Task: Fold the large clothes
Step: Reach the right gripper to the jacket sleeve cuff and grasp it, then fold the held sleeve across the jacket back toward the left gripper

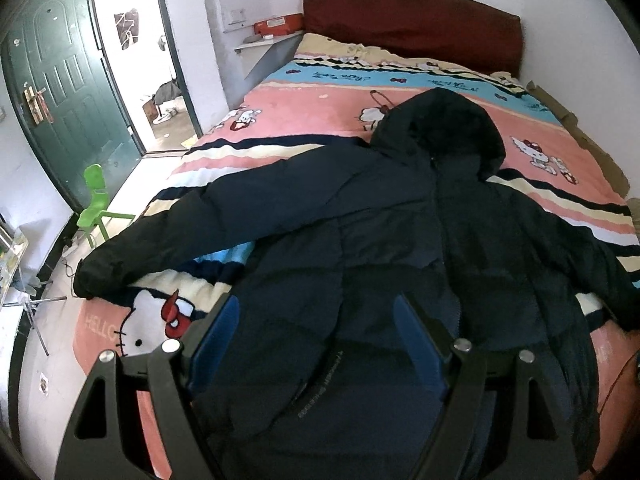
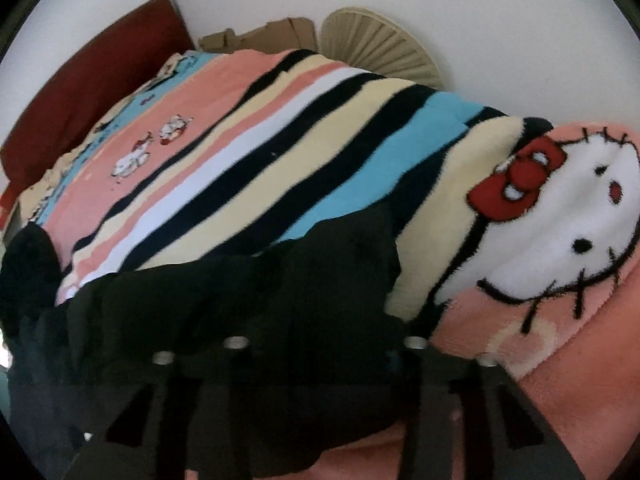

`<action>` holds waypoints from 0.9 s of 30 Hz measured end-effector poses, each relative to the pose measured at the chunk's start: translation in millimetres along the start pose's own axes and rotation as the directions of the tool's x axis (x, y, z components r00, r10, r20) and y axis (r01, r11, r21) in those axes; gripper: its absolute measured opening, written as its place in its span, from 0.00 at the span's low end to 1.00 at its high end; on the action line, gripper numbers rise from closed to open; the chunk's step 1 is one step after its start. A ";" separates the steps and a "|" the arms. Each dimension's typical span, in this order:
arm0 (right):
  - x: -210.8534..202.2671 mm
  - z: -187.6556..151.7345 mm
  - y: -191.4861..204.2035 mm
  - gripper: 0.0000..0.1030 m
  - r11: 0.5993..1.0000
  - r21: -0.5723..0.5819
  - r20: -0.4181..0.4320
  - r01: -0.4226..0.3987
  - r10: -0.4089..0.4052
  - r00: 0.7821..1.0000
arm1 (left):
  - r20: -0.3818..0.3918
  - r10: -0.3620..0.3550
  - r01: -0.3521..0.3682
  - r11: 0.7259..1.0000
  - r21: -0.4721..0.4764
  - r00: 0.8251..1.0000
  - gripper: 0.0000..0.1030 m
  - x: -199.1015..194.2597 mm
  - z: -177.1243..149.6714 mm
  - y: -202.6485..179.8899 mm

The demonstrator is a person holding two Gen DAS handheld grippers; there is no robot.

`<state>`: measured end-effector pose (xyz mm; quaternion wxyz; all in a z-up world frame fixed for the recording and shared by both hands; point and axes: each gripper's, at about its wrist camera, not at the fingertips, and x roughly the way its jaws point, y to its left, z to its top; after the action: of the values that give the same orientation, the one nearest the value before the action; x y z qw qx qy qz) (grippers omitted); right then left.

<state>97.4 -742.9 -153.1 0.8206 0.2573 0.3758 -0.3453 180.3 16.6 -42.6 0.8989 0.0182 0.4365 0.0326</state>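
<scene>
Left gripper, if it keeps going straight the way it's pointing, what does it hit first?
Most likely the dark jacket: the left gripper points down at its lower body, open fingers either side. Depth is unclear.

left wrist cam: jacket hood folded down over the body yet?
No. The hood lies flat above the jacket body, toward the headboard.

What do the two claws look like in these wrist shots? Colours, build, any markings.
Left claw: matte black angular frame with cut-out windows, silver round pivot pins, and two fingers faced with blue pads. Right claw: same black cut-out frame and silver pins; its fingers are hidden in dark cloth. No cables, markings or sleeves visible.
</scene>
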 end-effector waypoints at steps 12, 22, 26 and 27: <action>-69.1 4.9 49.0 0.14 0.983 -0.097 0.083 -0.155 0.163 0.983 | 0.043 -0.020 0.022 0.999 -0.043 0.999 0.77 -18.8 -3.5 24.6; -162.6 -3.3 159.0 0.13 0.925 -0.287 0.121 -0.249 0.292 0.949 | 0.082 -0.047 0.053 0.996 -0.074 0.996 0.77 -34.0 -20.0 63.1; -195.4 -9.9 215.1 0.12 0.887 -0.364 0.126 -0.282 0.347 0.929 | 0.087 -0.060 0.067 0.994 -0.087 0.994 0.77 -34.1 -25.2 80.0; -205.4 -13.7 235.2 0.12 0.874 -0.392 0.128 -0.289 0.362 0.923 | 0.090 -0.063 0.071 0.993 -0.093 0.994 0.77 -33.8 -26.3 85.3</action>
<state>171.8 -508.9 40.4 0.9336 0.1244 0.3011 -0.1494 135.1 99.3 -27.2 0.9174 -0.0382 0.3955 0.0223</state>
